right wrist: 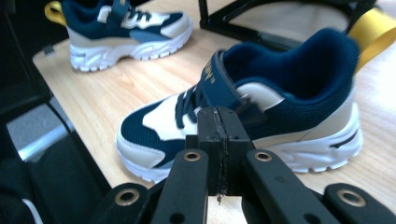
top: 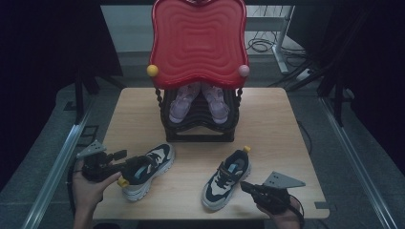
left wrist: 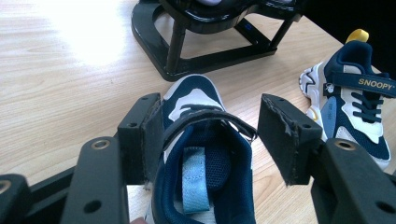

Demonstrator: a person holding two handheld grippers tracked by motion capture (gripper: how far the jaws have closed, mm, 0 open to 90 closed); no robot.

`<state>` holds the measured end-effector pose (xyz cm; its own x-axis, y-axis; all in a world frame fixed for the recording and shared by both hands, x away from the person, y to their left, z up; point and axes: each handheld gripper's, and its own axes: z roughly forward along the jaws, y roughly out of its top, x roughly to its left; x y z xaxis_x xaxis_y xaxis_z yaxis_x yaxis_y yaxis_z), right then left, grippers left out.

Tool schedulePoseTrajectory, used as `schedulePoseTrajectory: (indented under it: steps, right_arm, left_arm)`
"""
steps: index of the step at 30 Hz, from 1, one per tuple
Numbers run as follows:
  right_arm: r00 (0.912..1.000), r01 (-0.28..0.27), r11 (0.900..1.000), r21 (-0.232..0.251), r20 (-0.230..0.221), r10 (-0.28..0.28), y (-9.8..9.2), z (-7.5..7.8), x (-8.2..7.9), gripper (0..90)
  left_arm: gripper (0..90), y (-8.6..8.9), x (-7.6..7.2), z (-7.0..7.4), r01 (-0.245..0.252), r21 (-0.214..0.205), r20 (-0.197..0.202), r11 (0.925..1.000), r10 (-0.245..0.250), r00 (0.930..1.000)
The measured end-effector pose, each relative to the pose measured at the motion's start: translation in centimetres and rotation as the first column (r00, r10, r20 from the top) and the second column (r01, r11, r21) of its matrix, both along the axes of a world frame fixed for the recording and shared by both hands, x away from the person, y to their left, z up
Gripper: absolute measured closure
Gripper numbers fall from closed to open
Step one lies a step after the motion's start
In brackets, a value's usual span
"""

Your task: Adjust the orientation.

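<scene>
Two navy-and-white sneakers lie on the wooden table (top: pixel 277 124). The left sneaker (top: pixel 155 160) points toward the rack. My left gripper (top: pixel 125 167) stands open astride its heel opening. In the left gripper view the gripper (left wrist: pixel 212 123) has its left pad against the sneaker (left wrist: pixel 196 98) and its right pad apart from it. The right sneaker (top: pixel 227 179), with a yellow heel tab (top: pixel 246 149), lies toe toward me. My right gripper (top: pixel 246 186) is shut on nothing just beside its toe. In the right gripper view the gripper's (right wrist: pixel 218 135) pads meet in front of that sneaker's (right wrist: pixel 289 107) side.
A black rack (top: pixel 198 129) stands at the table's middle back, with a red wavy tray (top: pixel 198 43) on top and a pair of pink shoes (top: pixel 184 102) inside. Bare wood lies between the two sneakers. The table's front edge is close under both hands.
</scene>
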<state>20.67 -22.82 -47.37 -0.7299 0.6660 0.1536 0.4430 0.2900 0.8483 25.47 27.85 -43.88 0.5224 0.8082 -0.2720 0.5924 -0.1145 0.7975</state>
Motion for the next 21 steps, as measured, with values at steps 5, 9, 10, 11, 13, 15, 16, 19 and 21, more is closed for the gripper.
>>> schedulePoseTrajectory:
  steps: [5,9,10,11,13,15,16,19,21]
  right_arm:
    - [0.9996,-0.029,0.9993,-0.023,-0.006,0.028,0.6,-0.5,-0.3,89.3]
    - [0.9989,-0.043,0.9985,-0.033,-0.021,0.042,0.9,-1.1,-0.6,89.3]
    - [0.9986,-0.046,0.9984,-0.034,-0.027,0.045,0.9,-1.3,-0.6,89.3]
    - [0.9982,-0.051,0.9979,-0.040,-0.033,0.049,1.0,-1.5,-0.7,89.4]
    - [0.9976,-0.058,0.9973,-0.045,-0.042,0.056,1.2,-1.8,-0.7,89.3]
    - [0.9966,-0.069,0.9961,-0.055,-0.049,0.066,1.5,-2.2,-0.7,89.3]
    - [0.9961,-0.076,0.9951,-0.064,-0.050,0.073,1.7,-2.4,-0.8,89.3]
    - [0.9934,-0.103,0.9901,-0.095,-0.060,0.098,2.4,-2.9,-0.8,89.3]
    - [0.9912,-0.119,0.9877,-0.100,-0.069,0.113,2.7,-3.0,-0.9,89.3]
  left_arm:
    - [41.1,0.1,0.0,0.1,-0.003,-0.002,0.002,1.0000,0.003,1.0000]
    - [41.1,0.0,0.0,-0.1,-0.001,0.003,-0.002,1.0000,0.001,1.0000]
    - [41.1,-0.1,0.1,-0.1,0.001,0.003,-0.003,1.0000,-0.001,1.0000]
    - [41.1,-0.1,0.1,-0.1,0.002,0.004,-0.005,1.0000,-0.002,1.0000]
    - [41.1,-0.2,0.1,-0.2,0.002,0.005,-0.005,1.0000,-0.002,1.0000]
    - [41.0,-0.2,0.1,-0.2,0.002,0.005,-0.005,1.0000,-0.002,1.0000]
    - [41.0,-0.2,0.1,-0.2,0.002,0.005,-0.005,1.0000,-0.002,1.0000]
    - [41.0,-0.2,0.1,-0.2,0.003,0.007,-0.007,1.0000,-0.002,1.0000]
    - [41.0,-0.2,0.2,-0.3,0.003,0.007,-0.008,1.0000,-0.003,1.0000]
